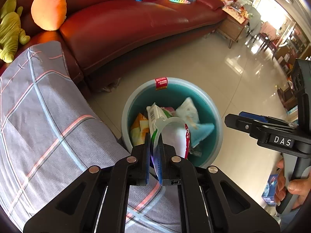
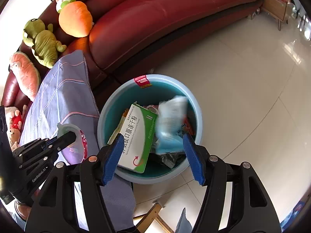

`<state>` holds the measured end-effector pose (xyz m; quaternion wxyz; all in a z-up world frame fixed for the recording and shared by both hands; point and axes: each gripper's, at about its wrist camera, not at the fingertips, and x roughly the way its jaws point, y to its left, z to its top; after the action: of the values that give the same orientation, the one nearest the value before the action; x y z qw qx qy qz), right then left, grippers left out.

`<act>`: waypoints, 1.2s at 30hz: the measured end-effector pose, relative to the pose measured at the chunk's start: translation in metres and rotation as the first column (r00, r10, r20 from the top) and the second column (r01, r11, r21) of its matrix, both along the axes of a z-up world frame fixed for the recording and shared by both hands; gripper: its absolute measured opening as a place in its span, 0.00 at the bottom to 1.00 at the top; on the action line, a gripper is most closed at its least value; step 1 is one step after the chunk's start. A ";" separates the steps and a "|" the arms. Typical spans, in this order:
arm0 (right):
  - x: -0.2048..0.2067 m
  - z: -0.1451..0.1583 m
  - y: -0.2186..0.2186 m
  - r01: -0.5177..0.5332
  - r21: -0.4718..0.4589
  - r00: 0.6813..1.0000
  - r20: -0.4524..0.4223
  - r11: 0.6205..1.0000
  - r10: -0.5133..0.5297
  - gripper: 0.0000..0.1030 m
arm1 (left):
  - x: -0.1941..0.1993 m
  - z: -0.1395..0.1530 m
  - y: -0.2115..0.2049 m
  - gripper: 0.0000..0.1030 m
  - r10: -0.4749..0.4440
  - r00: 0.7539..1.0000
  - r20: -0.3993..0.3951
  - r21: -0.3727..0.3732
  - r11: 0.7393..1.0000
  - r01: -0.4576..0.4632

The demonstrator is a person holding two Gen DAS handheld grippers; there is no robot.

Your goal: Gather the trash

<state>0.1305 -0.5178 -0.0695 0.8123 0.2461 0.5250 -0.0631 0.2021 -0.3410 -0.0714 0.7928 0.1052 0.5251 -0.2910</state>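
Red leather sofa (image 1: 126, 25) curves along glossy pale tiled floor (image 1: 223, 73).

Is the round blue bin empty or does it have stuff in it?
Not empty. The round blue plastic bin holds a green-and-white cardboard box, crumpled white wrappers and an orange packet.

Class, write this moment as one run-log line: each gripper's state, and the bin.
left gripper: shut on empty cup, beside bin | right gripper: open, above bin | bin: holds box, wrappers

Red sofa (image 2: 155, 19) behind, carrot plush (image 2: 75, 20) and green frog plush (image 2: 41, 42) on it, plaid blanket (image 1: 38, 106) draped beside, glossy tile floor (image 2: 243, 77).
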 end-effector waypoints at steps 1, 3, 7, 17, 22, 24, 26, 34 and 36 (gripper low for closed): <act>0.001 0.000 0.000 0.000 -0.003 1.000 -0.003 1.000 0.000 0.59 | 0.001 0.000 0.000 0.06 0.000 1.000 -0.003 0.000 1.000 0.000; -0.001 0.001 -0.002 0.002 -0.025 1.000 -0.007 1.000 -0.002 0.64 | 0.002 -0.002 -0.002 0.06 -0.001 1.000 -0.008 -0.002 1.000 0.001; -0.007 0.004 -0.007 0.017 -0.039 1.000 -0.015 0.999 -0.018 0.71 | 0.002 -0.005 -0.009 0.06 -0.013 1.000 -0.014 0.000 1.000 0.013; -0.016 0.003 -0.016 0.036 -0.052 0.998 -0.056 0.998 -0.039 0.82 | -0.002 -0.011 -0.030 0.06 -0.050 0.998 -0.026 -0.007 0.999 0.050; -0.019 0.005 -0.018 0.051 -0.065 0.997 -0.058 0.997 -0.055 0.82 | -0.005 -0.015 -0.034 0.07 -0.060 0.998 -0.033 -0.007 0.998 0.060; -0.019 0.006 -0.017 0.052 -0.066 0.997 -0.057 0.996 -0.055 0.82 | -0.005 -0.015 -0.035 0.09 -0.060 0.997 -0.037 -0.007 0.998 0.060; -0.019 0.008 -0.017 0.054 -0.070 0.997 -0.056 0.996 -0.058 0.82 | -0.004 -0.015 -0.035 0.28 -0.056 0.998 -0.043 -0.007 0.998 0.055; -0.024 0.007 -0.018 0.068 -0.068 0.995 -0.064 0.995 -0.072 0.82 | -0.010 -0.001 -0.024 0.87 -0.028 0.999 0.040 -0.001 1.000 0.028; -0.026 0.008 -0.017 0.070 -0.072 0.995 -0.062 0.995 -0.074 0.82 | -0.011 0.002 -0.019 0.90 -0.015 0.999 0.042 -0.004 1.000 0.015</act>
<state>0.1044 -0.5343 -0.0610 0.8001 0.2344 0.5393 -0.1185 0.1911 -0.3601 -0.0697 0.8018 0.1135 0.5067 -0.2957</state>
